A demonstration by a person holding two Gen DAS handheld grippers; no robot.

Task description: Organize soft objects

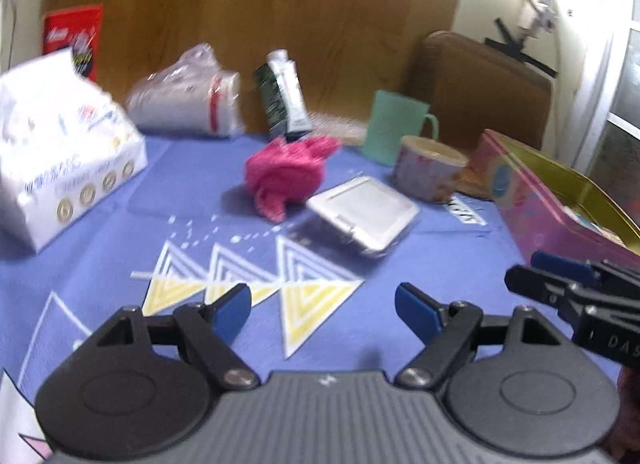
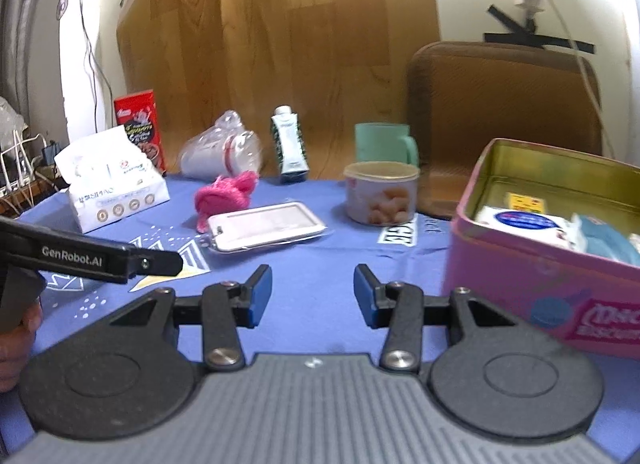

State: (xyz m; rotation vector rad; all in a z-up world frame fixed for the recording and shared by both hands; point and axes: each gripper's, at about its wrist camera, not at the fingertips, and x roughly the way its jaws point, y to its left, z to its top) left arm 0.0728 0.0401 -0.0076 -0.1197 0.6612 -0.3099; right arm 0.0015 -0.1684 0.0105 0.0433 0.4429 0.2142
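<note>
The left gripper (image 1: 323,309) is hovering w/ its blue pads apart and nothing btwn them; the right gripper (image 2: 313,296) is doing the same, jaws spread, empty. The pink cloth (image 1: 285,175) is lying bunched on the blue tablecloth (image 1: 100,260), straight ahead of the left tongs and well apart from them, touching or just overlapping the far corner of the flat plastic case (image 1: 362,216) (blur is making that edge hard to read). From the right tongs it's sitting ahead and off to the left, w/ the pink tin (image 2: 532,280) just beside them on the right, already holding a few soft packs (image 2: 524,224). The cloth is looking light, limp and fuzzy, prob. not slippery and not fragile; it'll likely sag and trail once lifted. Best bet is pinching the thick knotted middle, not a loose tail, so it's coming up in one lump. Tissue pack (image 1: 60,152) far left is also looking soft, but bulkier.
</note>
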